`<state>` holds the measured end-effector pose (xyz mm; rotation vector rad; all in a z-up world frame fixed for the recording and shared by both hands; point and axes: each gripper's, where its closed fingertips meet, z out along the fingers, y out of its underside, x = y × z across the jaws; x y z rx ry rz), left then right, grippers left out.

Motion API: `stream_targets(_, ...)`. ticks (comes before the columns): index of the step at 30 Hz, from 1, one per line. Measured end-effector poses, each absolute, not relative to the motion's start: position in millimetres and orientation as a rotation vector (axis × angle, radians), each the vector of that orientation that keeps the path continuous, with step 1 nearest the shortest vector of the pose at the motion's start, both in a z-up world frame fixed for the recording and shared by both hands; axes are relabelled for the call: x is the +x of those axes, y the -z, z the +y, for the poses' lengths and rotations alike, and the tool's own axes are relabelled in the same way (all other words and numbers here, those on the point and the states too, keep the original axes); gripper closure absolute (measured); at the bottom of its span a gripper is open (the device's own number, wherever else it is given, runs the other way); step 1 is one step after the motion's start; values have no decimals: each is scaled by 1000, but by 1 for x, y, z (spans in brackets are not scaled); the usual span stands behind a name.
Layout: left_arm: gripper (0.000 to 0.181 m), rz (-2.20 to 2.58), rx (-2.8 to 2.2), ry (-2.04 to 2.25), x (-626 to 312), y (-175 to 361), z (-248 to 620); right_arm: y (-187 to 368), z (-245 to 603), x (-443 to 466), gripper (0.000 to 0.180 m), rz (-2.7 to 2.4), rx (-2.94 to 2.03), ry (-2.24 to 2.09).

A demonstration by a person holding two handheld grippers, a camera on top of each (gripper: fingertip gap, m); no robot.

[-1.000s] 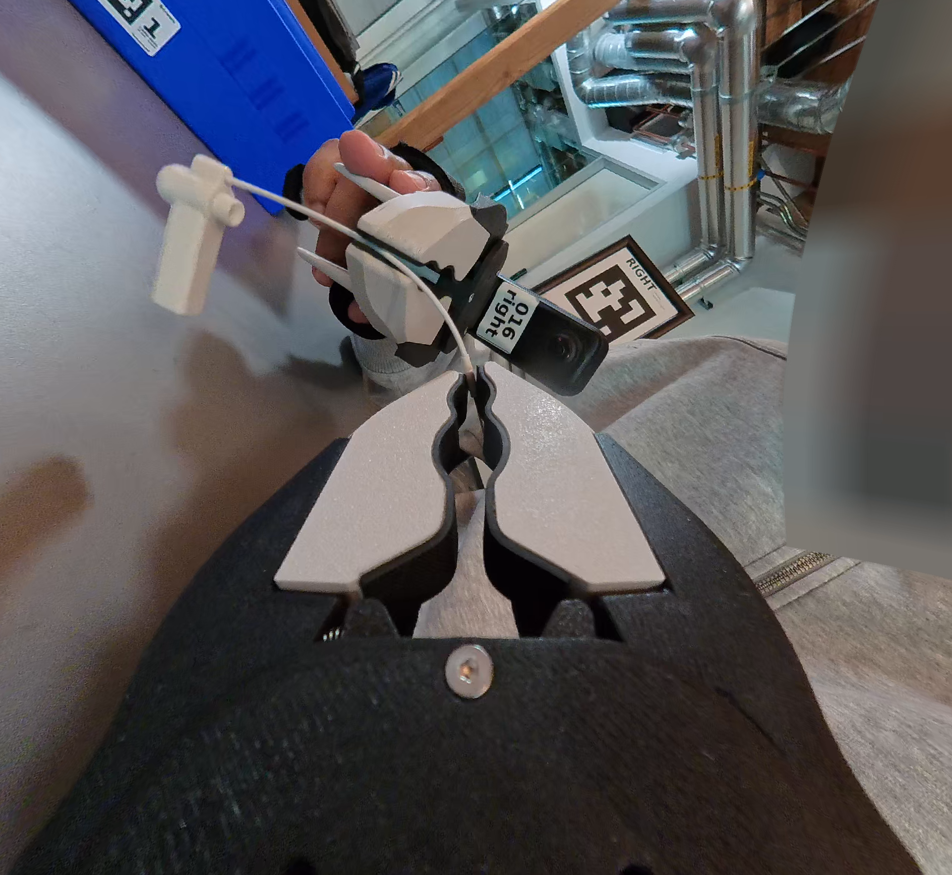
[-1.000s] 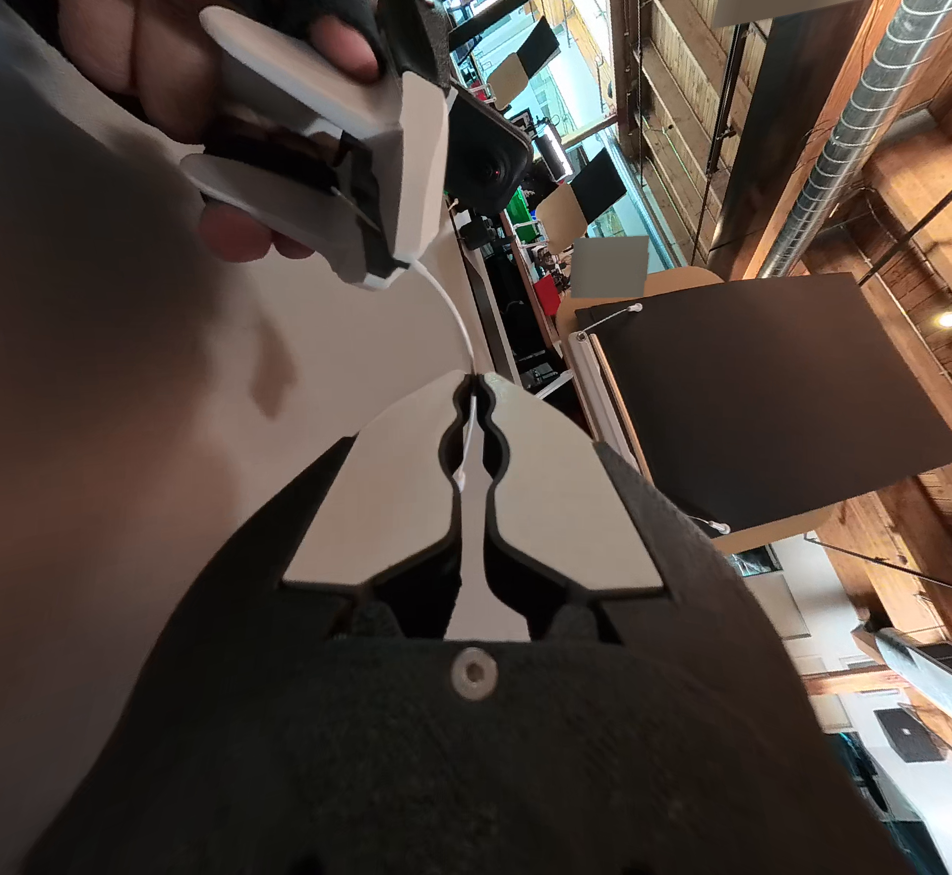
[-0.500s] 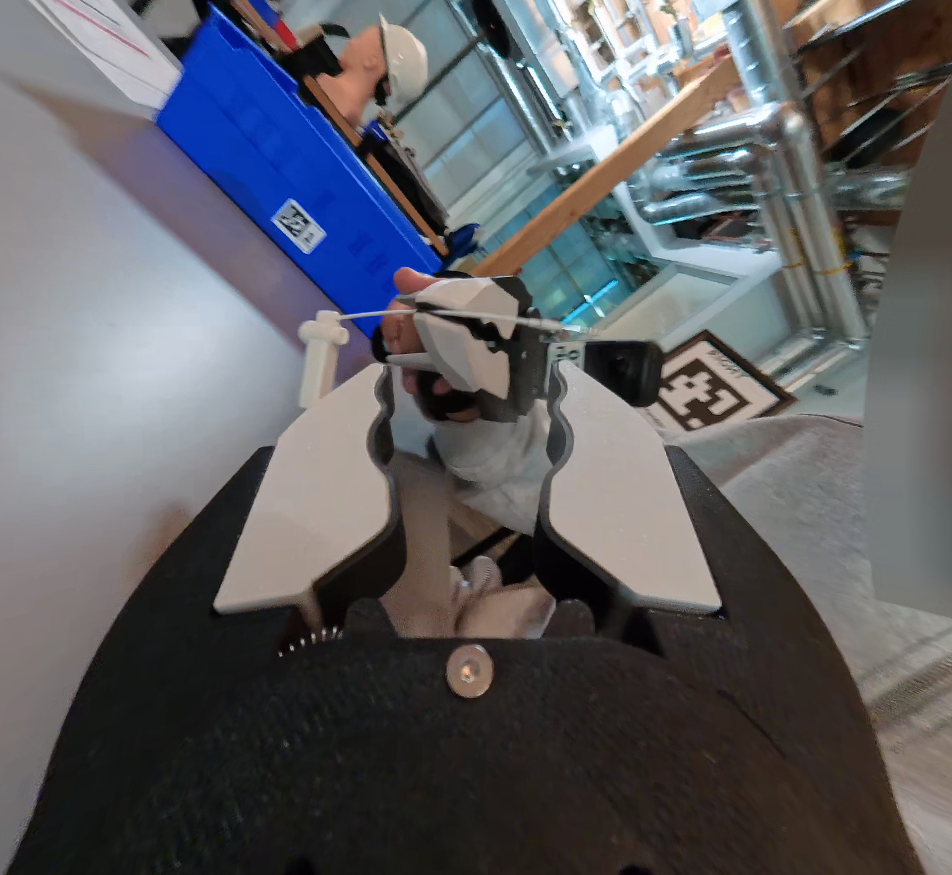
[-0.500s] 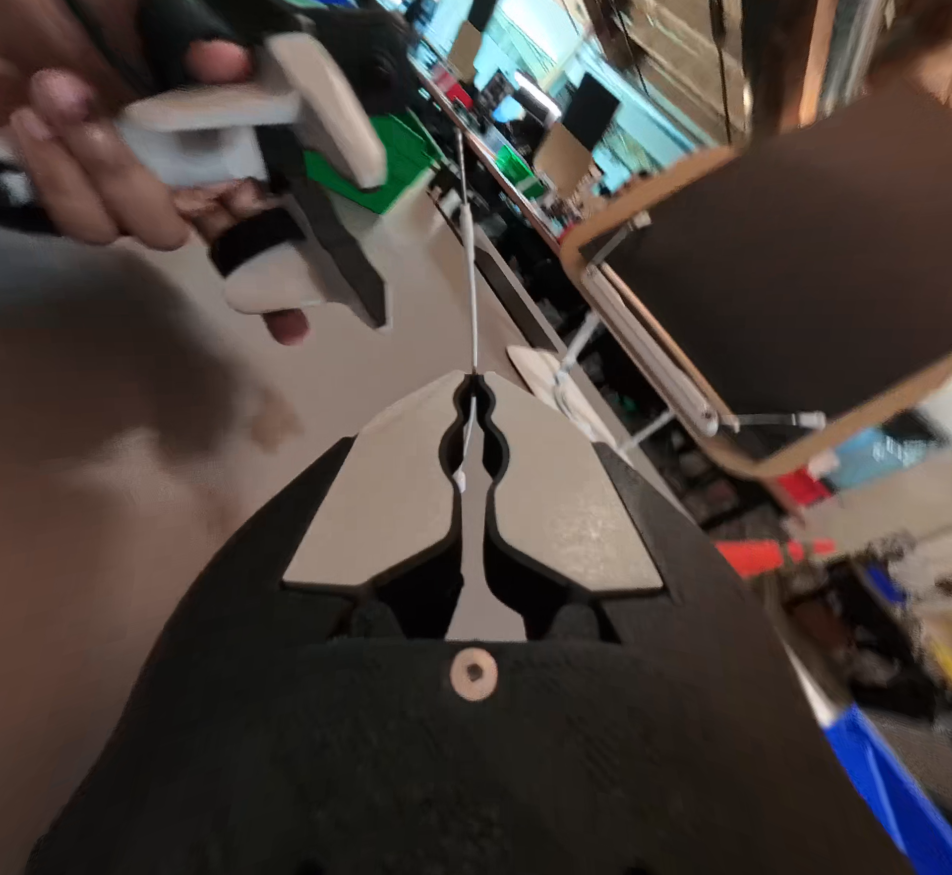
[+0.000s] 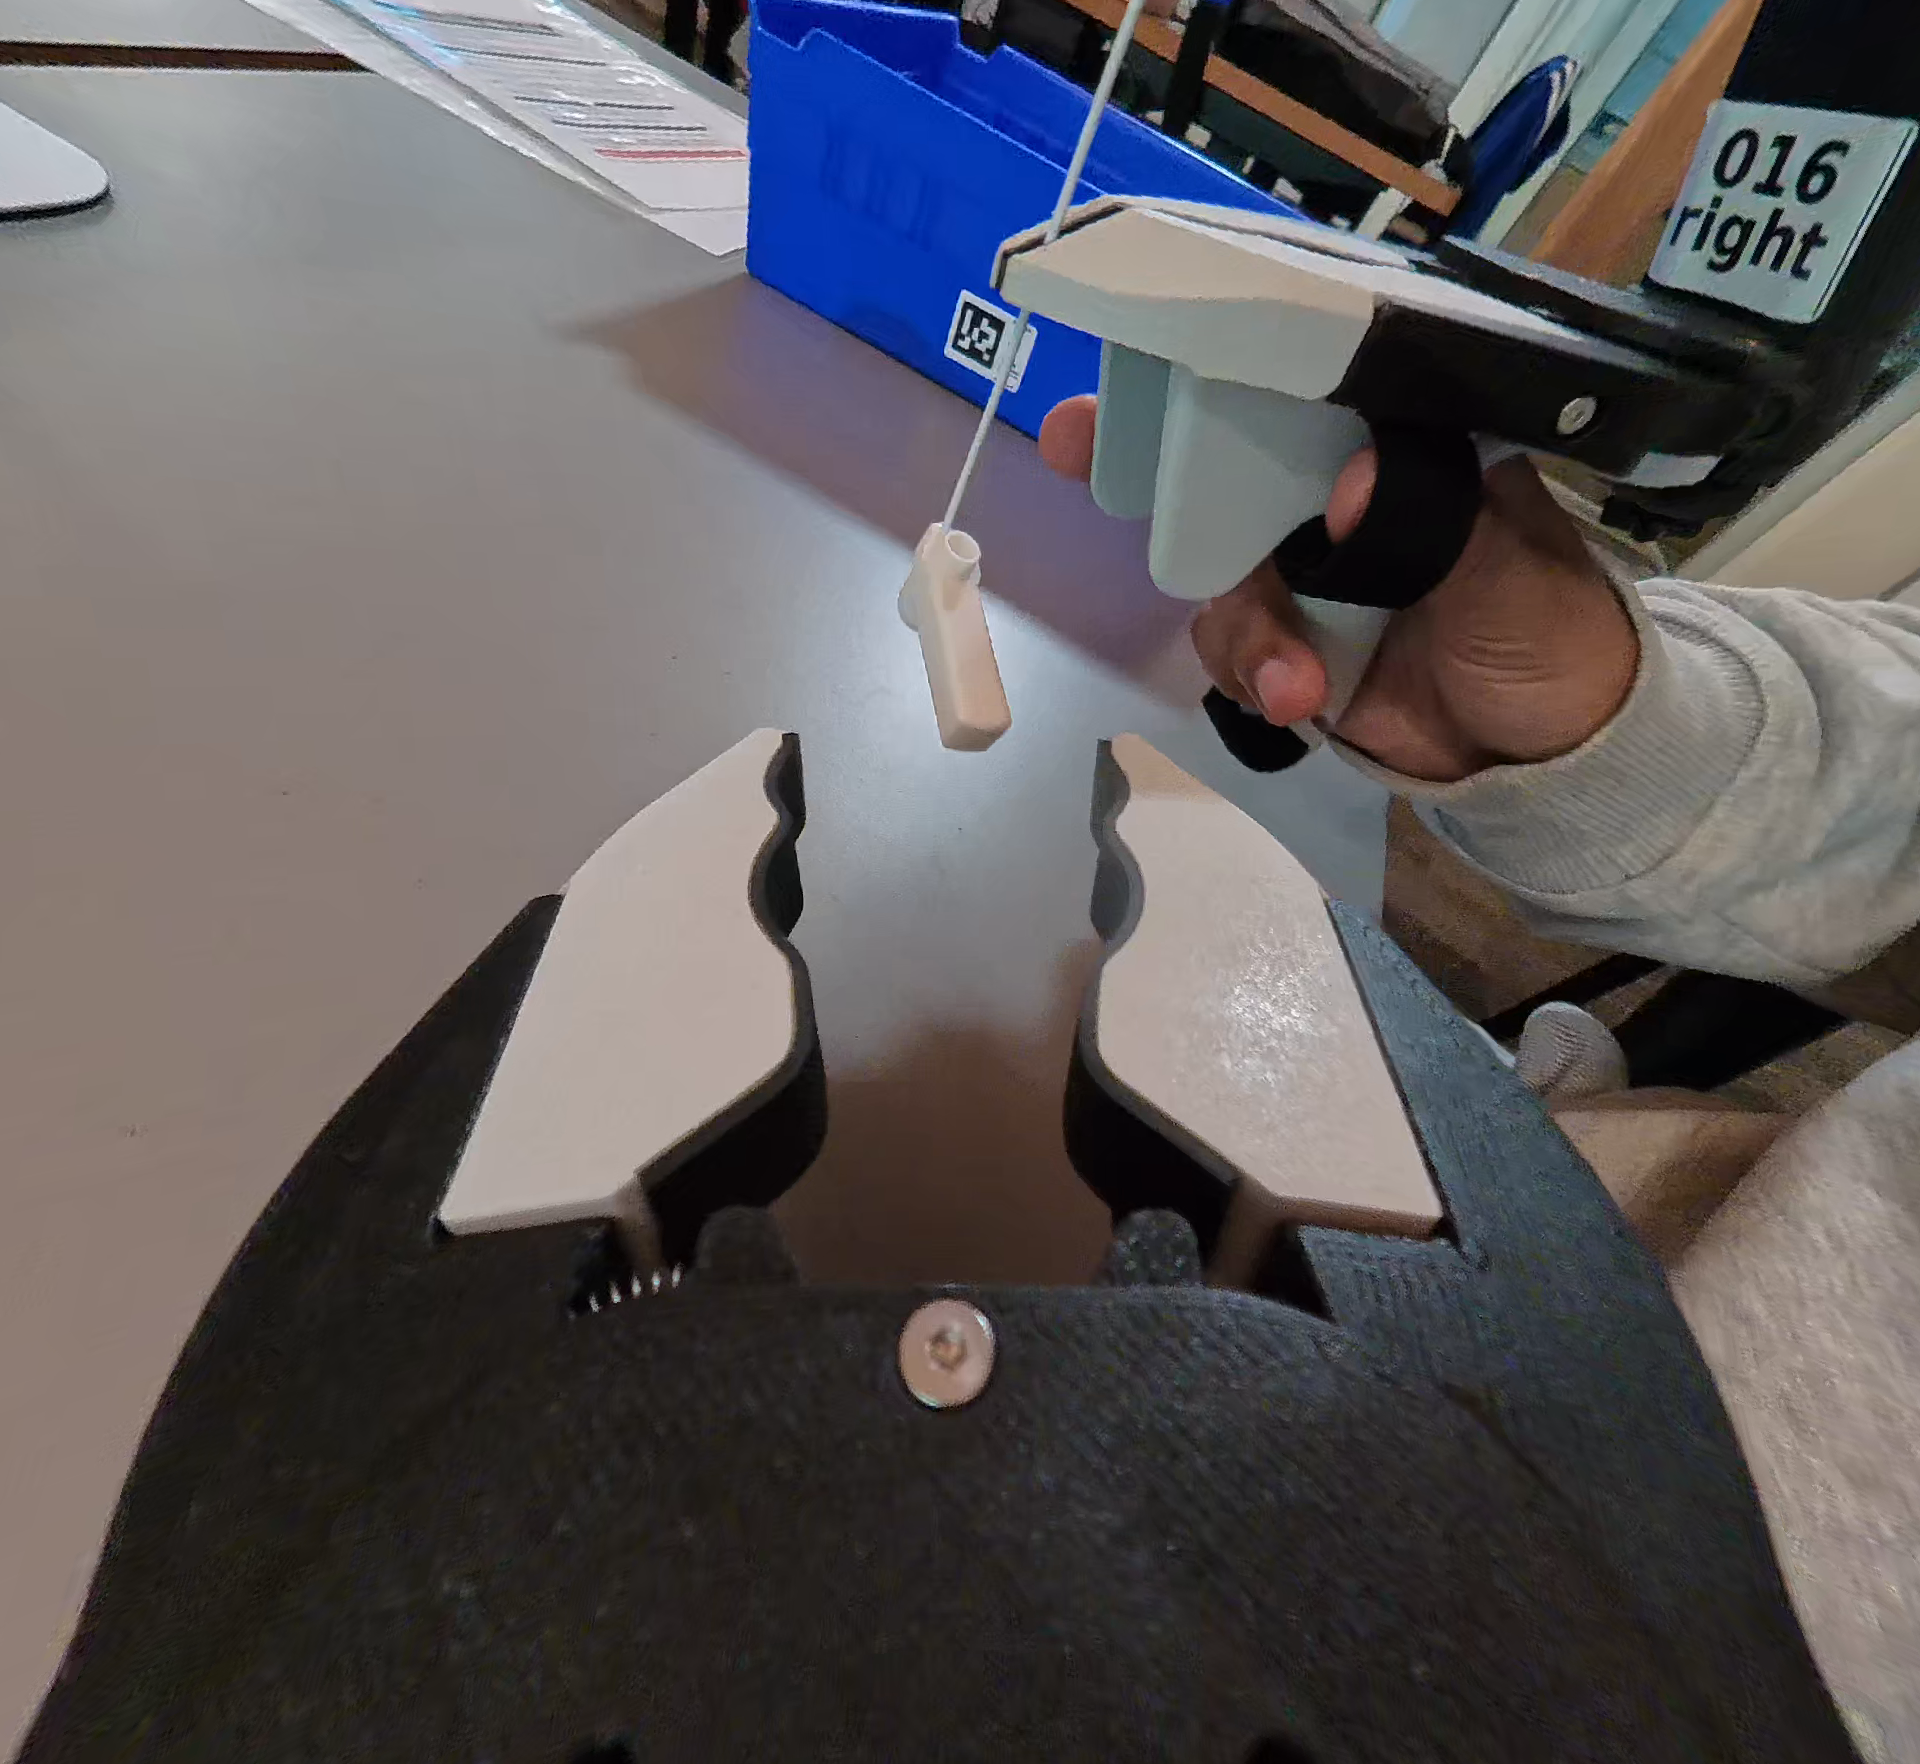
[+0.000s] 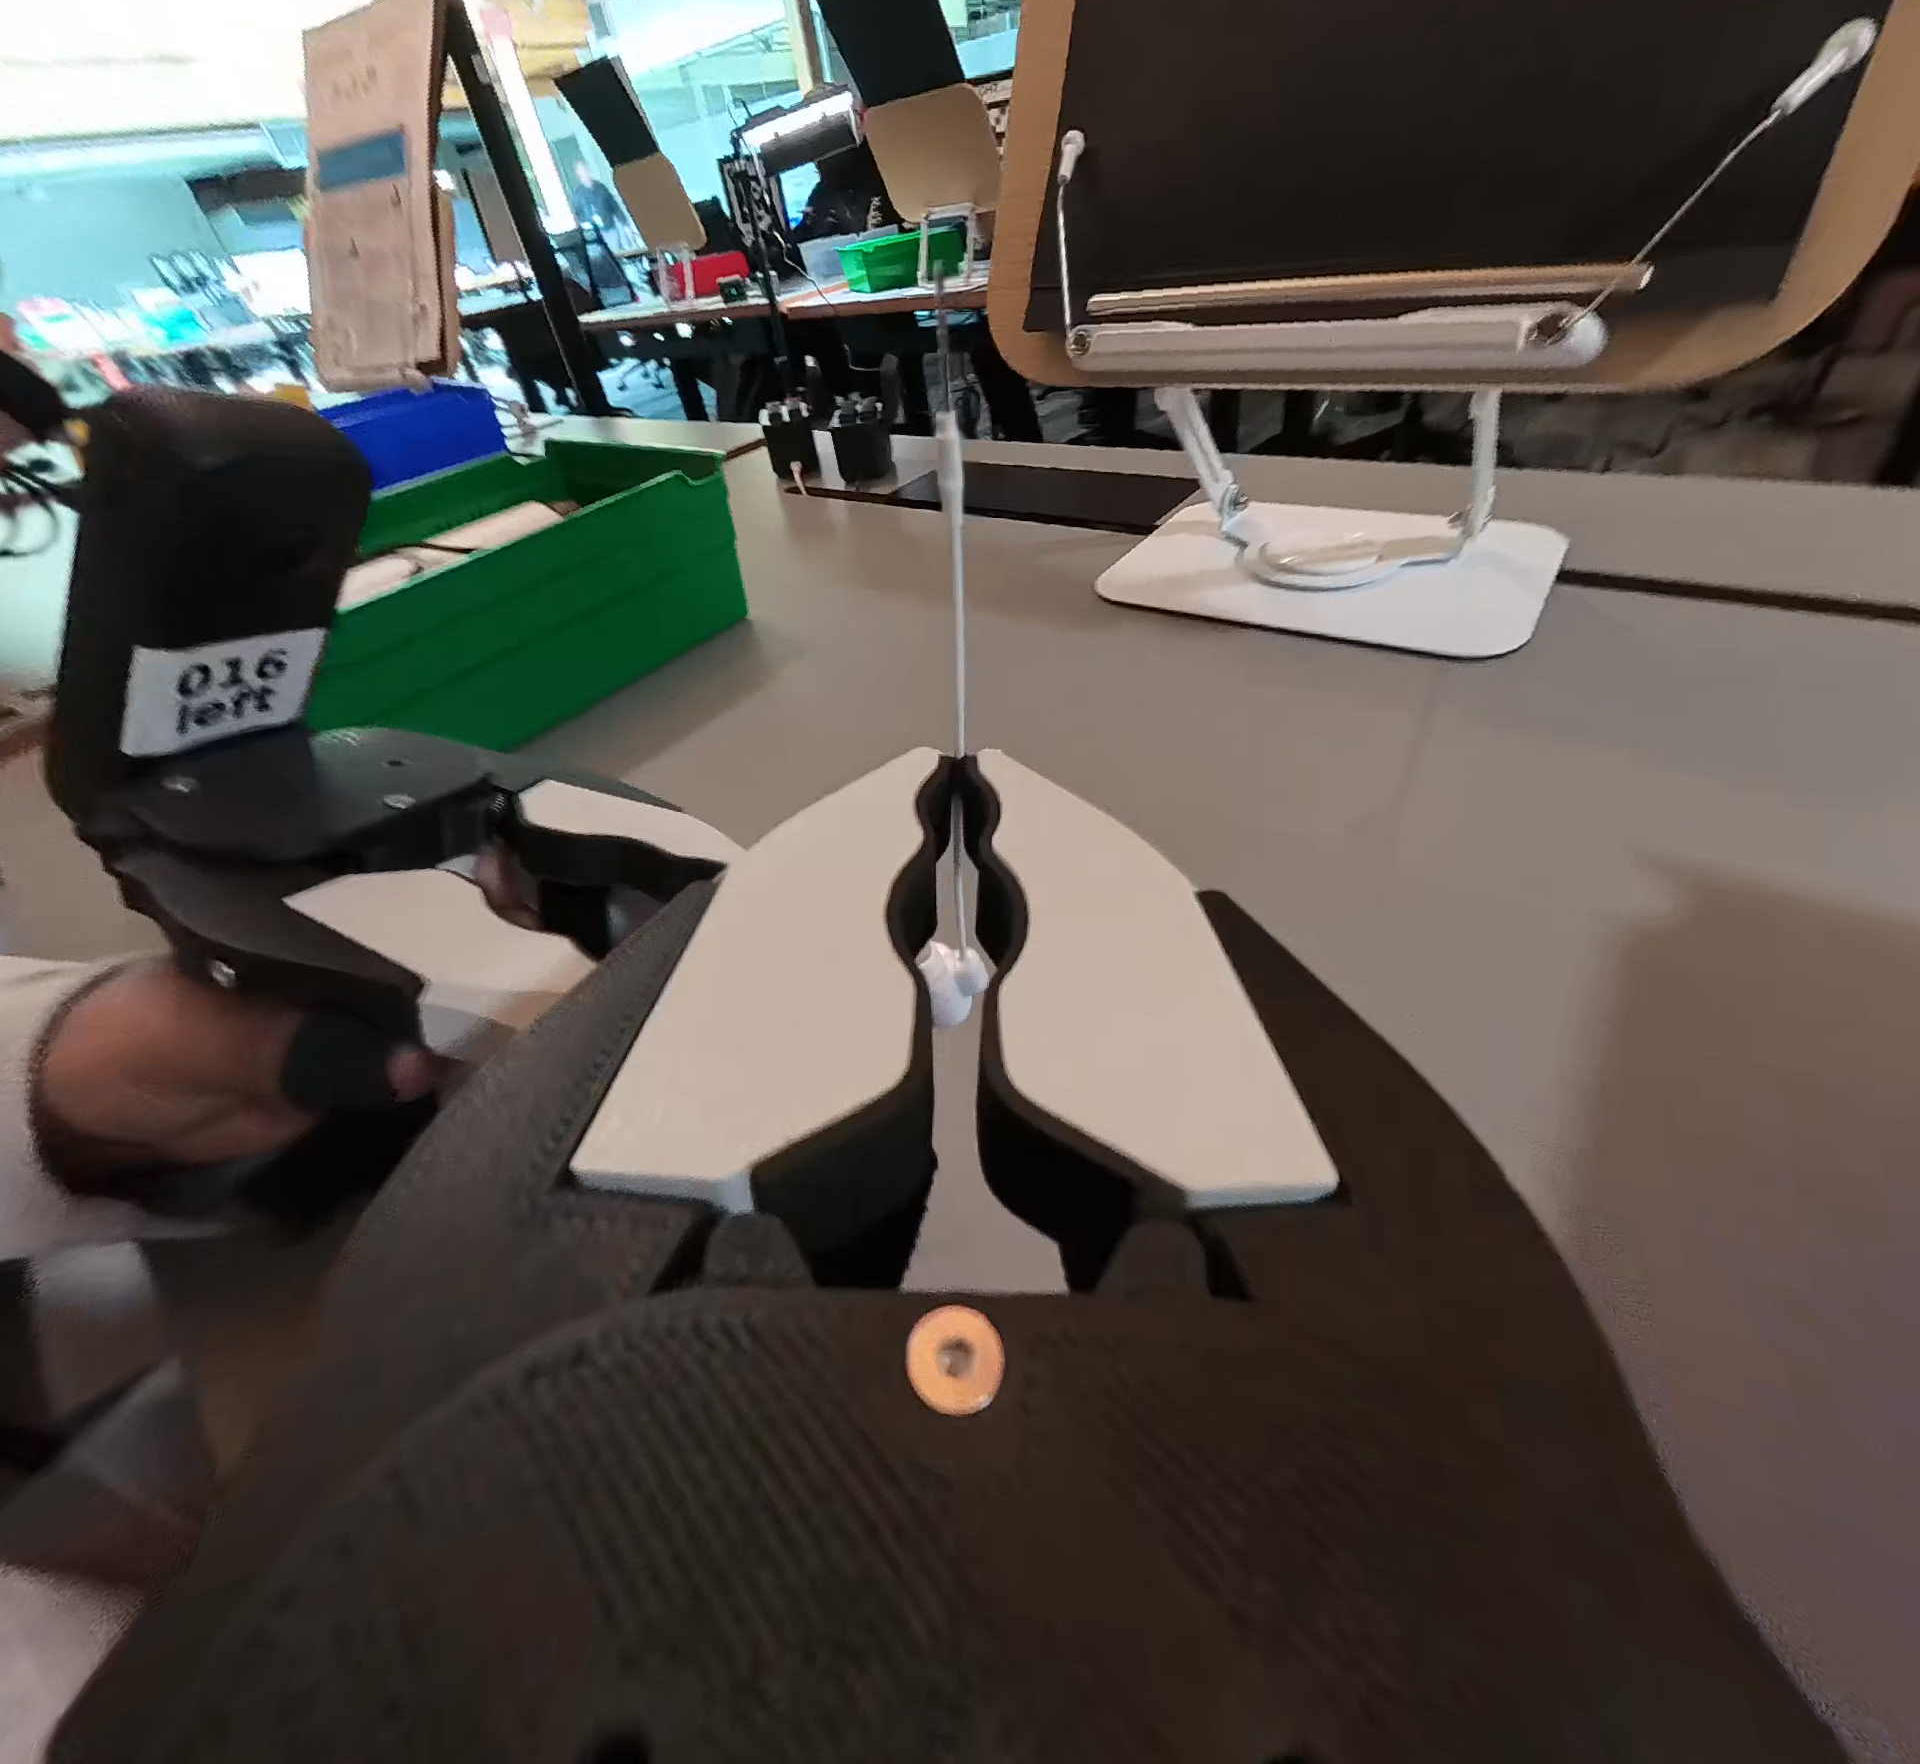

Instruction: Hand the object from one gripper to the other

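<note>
The right gripper (image 6: 961, 758) pinches the tag's (image 5: 954, 649) cord, the tag hanging just above the table (image 5: 364, 467), while the left gripper (image 5: 945, 748) gapes empty: handover looks done.

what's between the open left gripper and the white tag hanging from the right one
Nothing: in the left wrist view only bare grey table shows between the left gripper and the white tag.

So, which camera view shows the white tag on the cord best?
The left wrist view: the white tag hangs whole, below the right gripper, which pinches its cord. In the right wrist view the tag is not seen, only the cord and its end bead.
</note>
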<state>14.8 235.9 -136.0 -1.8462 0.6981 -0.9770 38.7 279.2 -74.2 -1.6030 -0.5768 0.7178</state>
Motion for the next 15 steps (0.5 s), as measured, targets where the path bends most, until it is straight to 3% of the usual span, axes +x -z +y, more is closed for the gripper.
stream_targets(5, 134, 691, -1843, 972, 14, 136, 236, 70, 270, 29, 178, -510, -1614, -866)
stream_targets(9, 164, 696, -1851, 963, 12, 137, 237, 68, 264, 25, 177, -531, -1599, -913)
stream_targets(12, 167, 698, -1821, 959, 9, 131, 238, 72, 265, 26, 176, -562, -1593, -887)
stream_targets(15, 169, 695, -1804, 1000, 8, 127, 236, 71, 264, 25, 152, -622, -1532, -877)
